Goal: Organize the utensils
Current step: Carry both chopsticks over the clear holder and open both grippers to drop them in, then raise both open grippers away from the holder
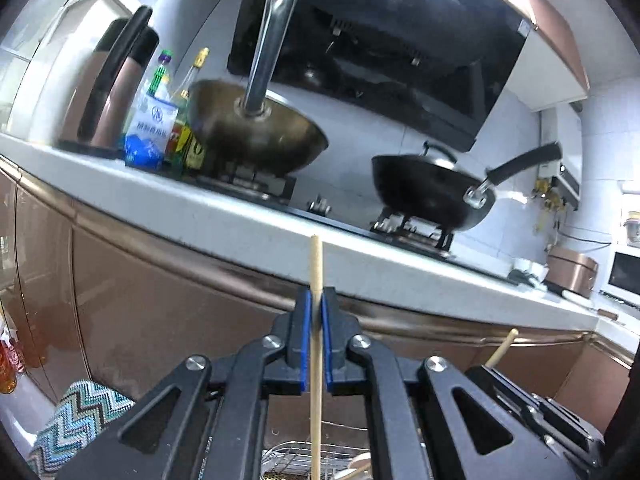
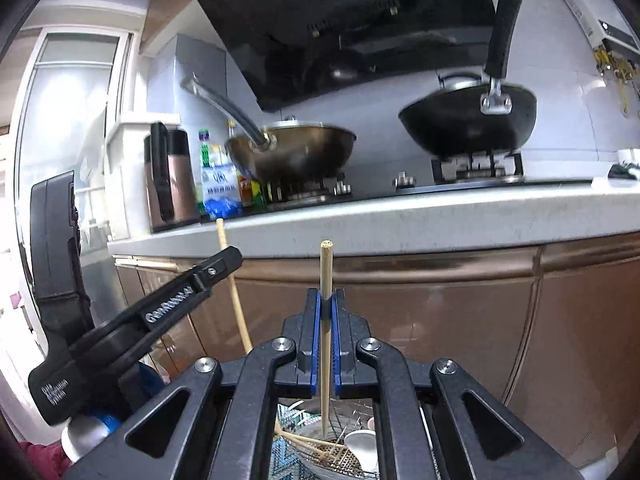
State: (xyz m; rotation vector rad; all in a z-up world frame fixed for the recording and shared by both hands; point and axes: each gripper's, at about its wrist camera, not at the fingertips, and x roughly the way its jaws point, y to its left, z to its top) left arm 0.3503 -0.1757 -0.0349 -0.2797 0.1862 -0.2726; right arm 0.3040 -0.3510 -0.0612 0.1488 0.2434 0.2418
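Two wooden chopsticks were in hand, one per gripper. The left gripper point(image 1: 316, 300) was clamped on one chopstick point(image 1: 315, 264), held upright between its blue pads. The right gripper point(image 2: 327, 300) was likewise closed on a second chopstick point(image 2: 325, 268), also upright. Both grippers pointed roughly level at the cabinet fronts below the worktop point(image 2: 400, 220). Below the right gripper, a wire rack point(image 2: 340, 452) held further chopsticks; count unclear. On the hob stood two woks: one bronze point(image 2: 304, 152), one black point(image 2: 468, 124).
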